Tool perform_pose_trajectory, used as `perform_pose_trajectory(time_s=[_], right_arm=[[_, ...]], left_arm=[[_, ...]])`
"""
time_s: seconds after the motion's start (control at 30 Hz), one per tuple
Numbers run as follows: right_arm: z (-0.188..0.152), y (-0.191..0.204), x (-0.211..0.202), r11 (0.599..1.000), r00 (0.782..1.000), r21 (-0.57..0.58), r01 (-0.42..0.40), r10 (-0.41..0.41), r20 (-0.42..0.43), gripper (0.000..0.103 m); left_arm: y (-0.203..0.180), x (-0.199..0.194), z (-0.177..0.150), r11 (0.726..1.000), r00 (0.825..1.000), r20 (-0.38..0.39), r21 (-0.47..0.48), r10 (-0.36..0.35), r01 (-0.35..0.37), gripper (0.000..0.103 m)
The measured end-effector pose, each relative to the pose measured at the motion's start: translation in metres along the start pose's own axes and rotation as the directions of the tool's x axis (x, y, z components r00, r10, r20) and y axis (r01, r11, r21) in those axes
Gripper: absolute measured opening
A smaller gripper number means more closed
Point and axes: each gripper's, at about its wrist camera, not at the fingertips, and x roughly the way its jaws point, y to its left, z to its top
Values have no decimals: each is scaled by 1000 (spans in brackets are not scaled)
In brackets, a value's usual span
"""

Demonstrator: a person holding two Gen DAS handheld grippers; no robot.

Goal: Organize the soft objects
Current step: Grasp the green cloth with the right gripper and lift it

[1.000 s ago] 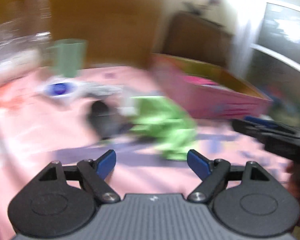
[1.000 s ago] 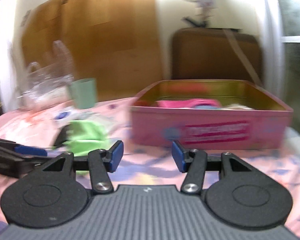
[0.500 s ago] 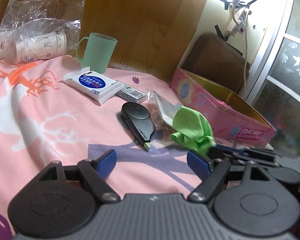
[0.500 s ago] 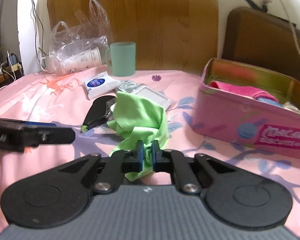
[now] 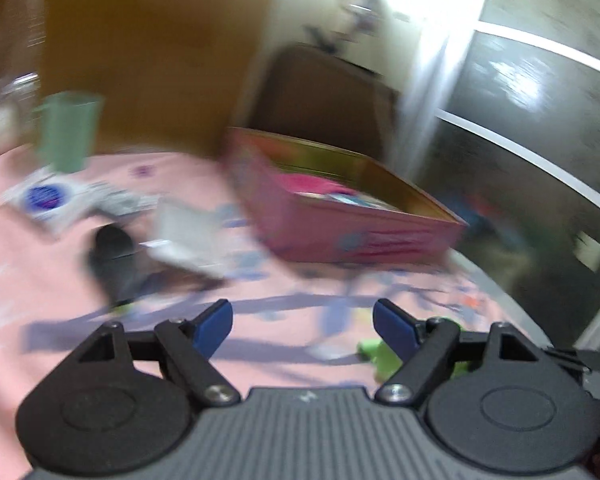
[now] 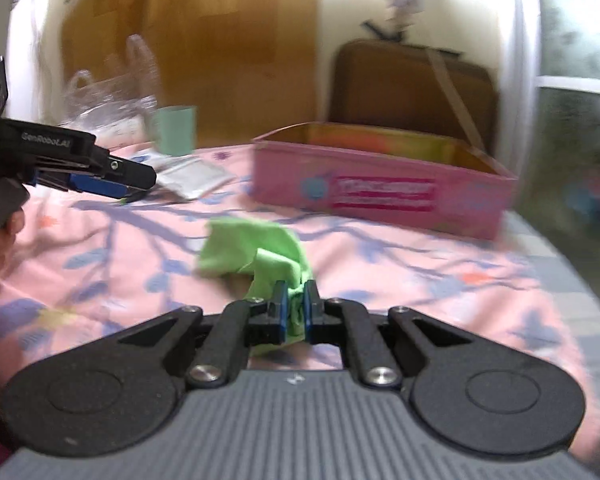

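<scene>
Bunching, crumpled green cloth (image 6: 256,256) sits pinched in right claw (image 6: 295,304).

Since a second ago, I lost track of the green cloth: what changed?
The right gripper closed on the green cloth and pulled it away from the black case toward the near side of the pink sheet. The left gripper stayed open and empty; the pink tin stayed put.

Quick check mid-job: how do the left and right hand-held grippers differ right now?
The right hand-held gripper is shut on the green cloth; the left hand-held gripper is open and holds nothing. The right one's blue pads press cloth between them, while the left one's pads stand wide apart over the pink sheet. Both share the same black linkage and blue pads.
</scene>
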Motion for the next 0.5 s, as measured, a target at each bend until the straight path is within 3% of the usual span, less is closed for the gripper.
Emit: perform_pose_trajectory(time_s=[0.17,0.23,0.37,0.5], right_arm=[[-5,-23,-12,988,988,56,146,-148,39,15],[-7,-30,-14,984,988,95,150,-153,29,16],[-9,-28,-14,988,991,93,120,-125,45,44],[-16,-23,-11,990,992,83,117,-119,27,44]], left_arm=[[-47,34,10,989,991,-63,85,-118,124,79],[-61,45,9,984,985,-98,93,-144,153,79],[-76,60,1,975,969,-168,92,-183,200,79],[-89,70,-6,972,964,-206,126,-168,196,79]])
